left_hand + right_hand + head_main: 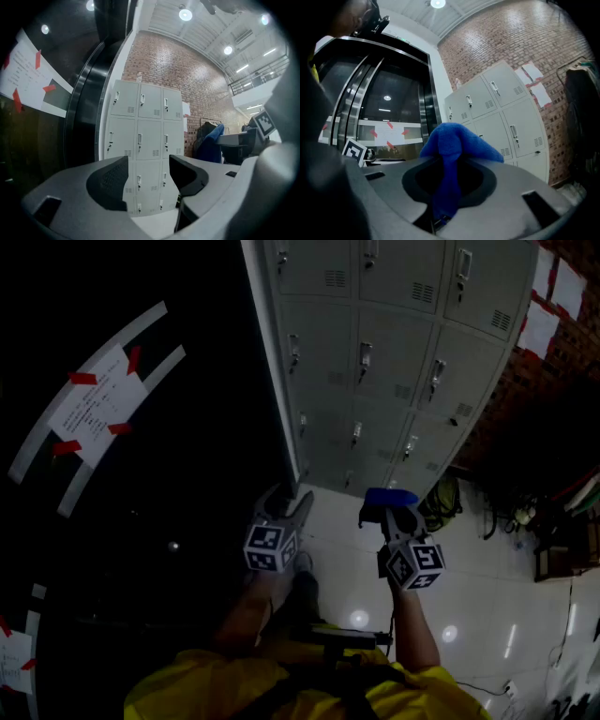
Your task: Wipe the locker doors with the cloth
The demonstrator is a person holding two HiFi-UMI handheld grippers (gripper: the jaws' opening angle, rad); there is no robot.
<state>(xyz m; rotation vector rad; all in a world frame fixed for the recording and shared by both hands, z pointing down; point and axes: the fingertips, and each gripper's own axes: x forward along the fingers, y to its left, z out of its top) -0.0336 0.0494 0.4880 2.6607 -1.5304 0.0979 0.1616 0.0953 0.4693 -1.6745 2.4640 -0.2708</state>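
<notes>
Right claw: my right claw (451, 157) is clenched on the blue cloth (454, 140).
Cloth: it is bunched into a rounded lump above the jaw tips. A narrow strip of it hangs down between them into the claw's throat.
Left claw: my left claw (147, 180) is released, with its jaws standing wide apart. Nothing is between them, and only distant locker fronts show through the gap.
Claws together: in the head view they sit side by side and apart, the left one at the left. Both are aimed toward the foot of the lockers.
Marker cubes: one cube (270, 547) rides behind my left jaws and one (415, 564) behind my right.
Locker doors: the grey lockers (394, 362) stand ahead of both claws, three columns wide. Every door I can see is shut, each with a small latch and a vent. The cloth is well apart from them and touches no door.
Left of the lockers: a dark glass wall carries a paper sheet (98, 409) stuck on with red tape.
Right of the lockers: a brick wall (187, 75) has white sheets pinned on it.
Floor: the pale glossy tiles (469, 596) below my claws show spots of lamp glare.
Me: my yellow top (234, 690) fills the bottom of the head view.
</notes>
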